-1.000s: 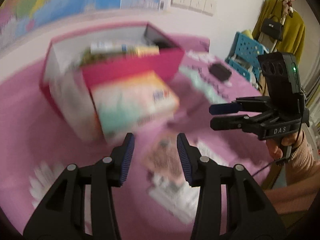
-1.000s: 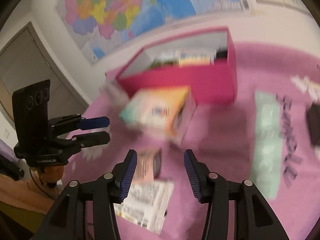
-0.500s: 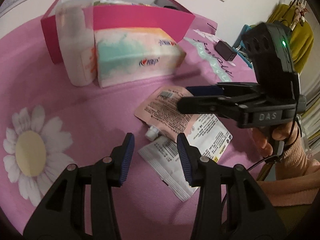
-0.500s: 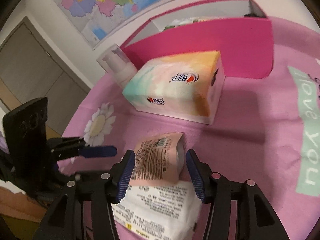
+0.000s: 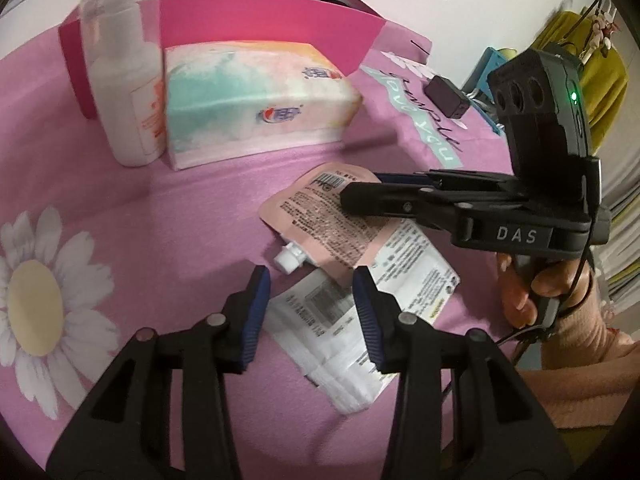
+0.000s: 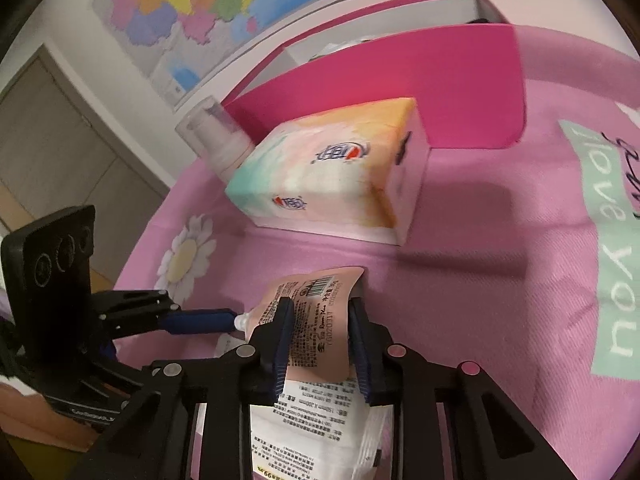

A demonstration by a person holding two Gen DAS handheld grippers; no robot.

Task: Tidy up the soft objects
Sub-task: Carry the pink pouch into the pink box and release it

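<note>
A pink spouted pouch [image 5: 320, 216] lies on a white flat packet [image 5: 360, 320] on the pink tablecloth. My right gripper [image 6: 320, 312] straddles the pouch [image 6: 316, 320], its fingers close on both sides of it, still partly open. My left gripper [image 5: 310, 280] is open just above the white packet, its tips near the pouch's spout [image 5: 289, 258]. A tissue pack [image 5: 248, 96] lies in front of the pink box [image 5: 260, 20]. In the right wrist view the white packet [image 6: 312, 420] lies under the pouch.
A white pump bottle [image 5: 124, 92] stands left of the tissue pack. A black adapter [image 5: 446, 96] lies at the back right. A blue basket and hanging yellow garment are beyond the table's right edge.
Both grippers have come down and forward toward the pouch and packet. The right gripper's fingers have narrowed around the pink pouch. The left gripper stays open.
</note>
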